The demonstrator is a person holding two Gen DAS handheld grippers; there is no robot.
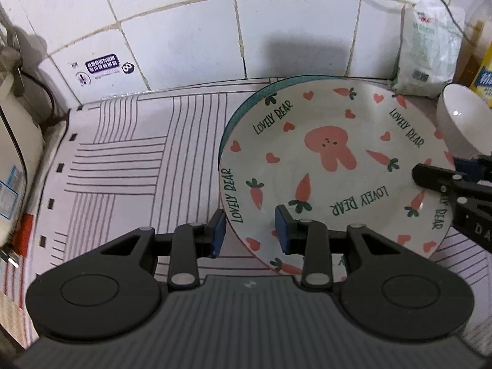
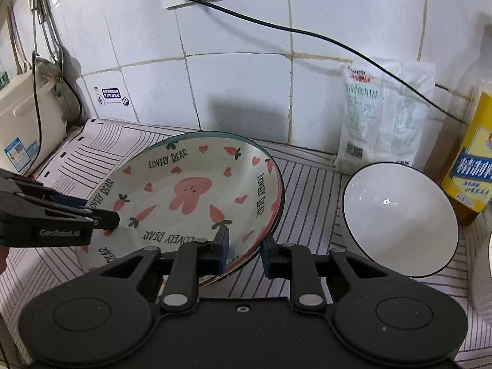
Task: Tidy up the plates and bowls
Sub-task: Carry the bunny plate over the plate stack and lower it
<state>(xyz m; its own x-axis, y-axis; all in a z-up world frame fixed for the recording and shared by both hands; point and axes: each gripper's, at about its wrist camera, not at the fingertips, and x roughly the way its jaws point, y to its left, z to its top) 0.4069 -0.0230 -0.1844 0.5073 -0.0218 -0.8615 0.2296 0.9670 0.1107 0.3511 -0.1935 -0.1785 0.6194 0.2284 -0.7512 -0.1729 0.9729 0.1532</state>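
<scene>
White-tiled kitchen corner, striped mat covering the counter [image 1: 123,166]. Round glazed ceramic plate with pink rabbit and carrot print [image 1: 332,166] is sitting on a teal-rimmed one, white bowl [image 2: 399,218] just beside. Left gripper [image 1: 250,230] and right gripper [image 2: 244,253] are straddling opposite rims, jaws slightly apart; whether they're pinching, I can't tell. Stiff, slippery, breakable, likely heavyish: grip the rim. Lying flat, no long axis.
</scene>
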